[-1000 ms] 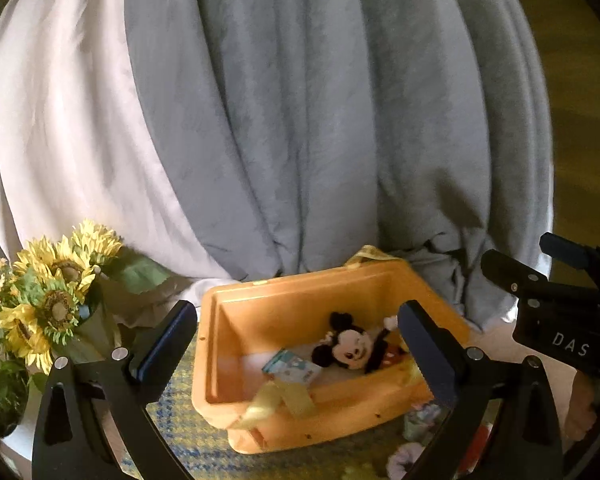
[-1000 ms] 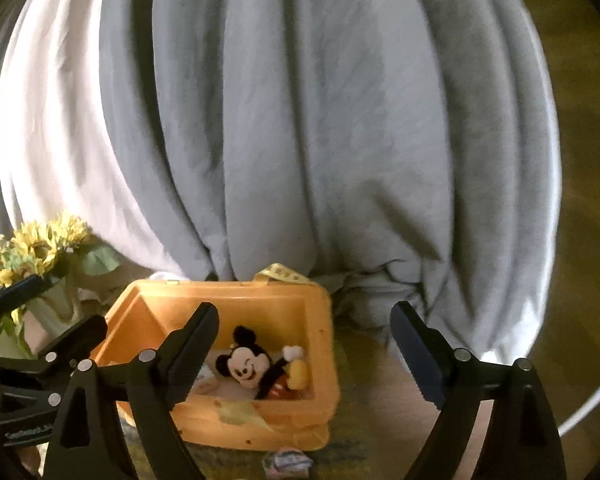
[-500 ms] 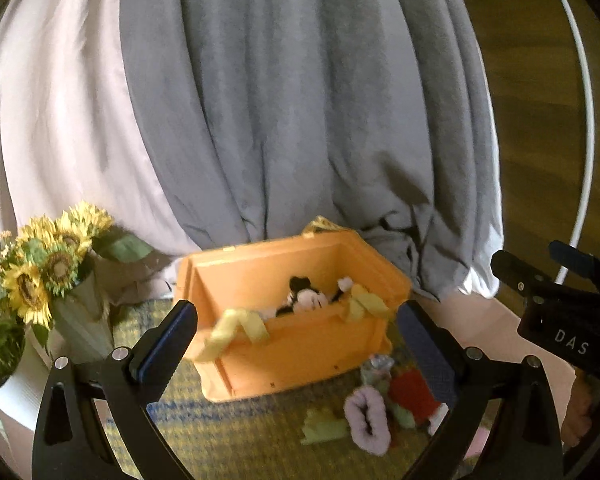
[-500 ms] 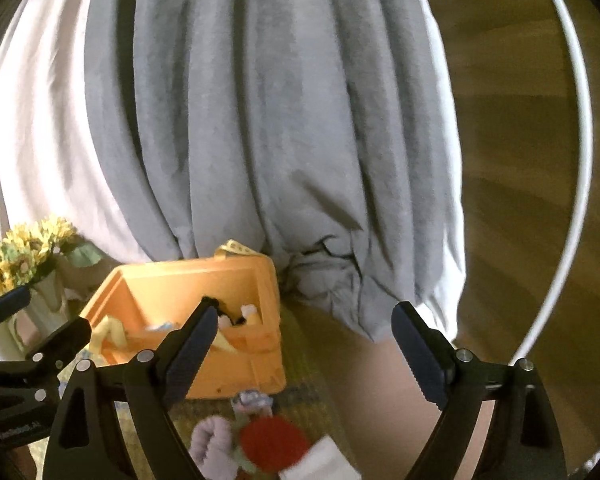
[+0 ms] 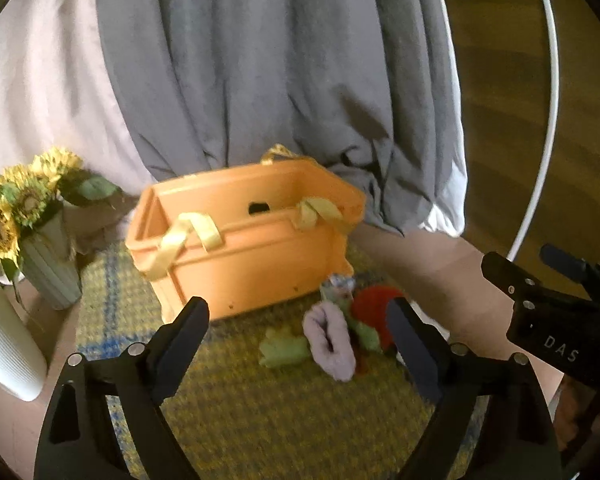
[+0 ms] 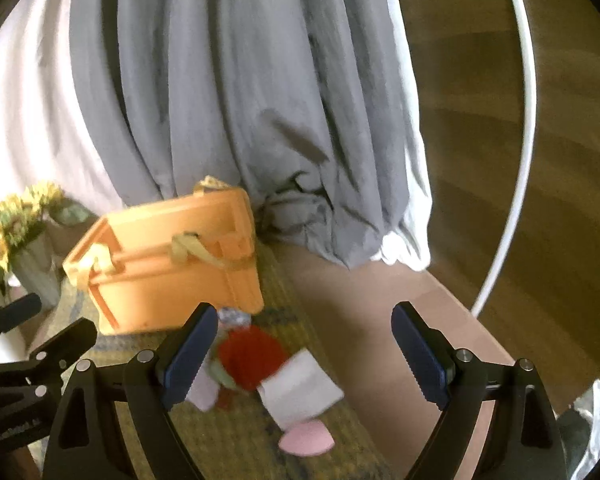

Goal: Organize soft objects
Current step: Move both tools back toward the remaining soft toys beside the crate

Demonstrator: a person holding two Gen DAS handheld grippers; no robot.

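The left hand-held gripper (image 5: 298, 338) hangs released above the woven mat (image 5: 284, 416), its two dark fingers spread wide with nothing between them. Just beyond its fingertips a small heap of soft things lies on the mat: a pale purple roll (image 5: 329, 340), a light green piece (image 5: 282, 349) touching it on the left, and a red round piece (image 5: 370, 300) behind, partly hidden by the right finger. A small printed item (image 5: 338, 283) sits at the back of the heap, against the foot of the orange bin (image 5: 256, 268).

The right hand-held gripper (image 6: 302, 350) is likewise released, jaws wide apart and holding nothing, over the same heap. From its camera the red round piece (image 6: 250, 354) lies near the left finger, a white folded cloth (image 6: 300, 390) lies just beside it, and a pink flat piece (image 6: 307, 443) rests nearer the camera, touching the cloth's lower edge. The picture is blurred, so finer detail of the heap cannot be told.

The orange bin stands upright on the mat behind the heap, with pale yellow ribbon handles (image 5: 188, 236) draped over its near rim. A dark spot shows inside it, too little to identify. Left of the bin a ribbed vase of sunflowers (image 5: 20, 208) stands on the counter (image 5: 440, 264). A grey curtain (image 5: 280, 72) hangs behind everything.
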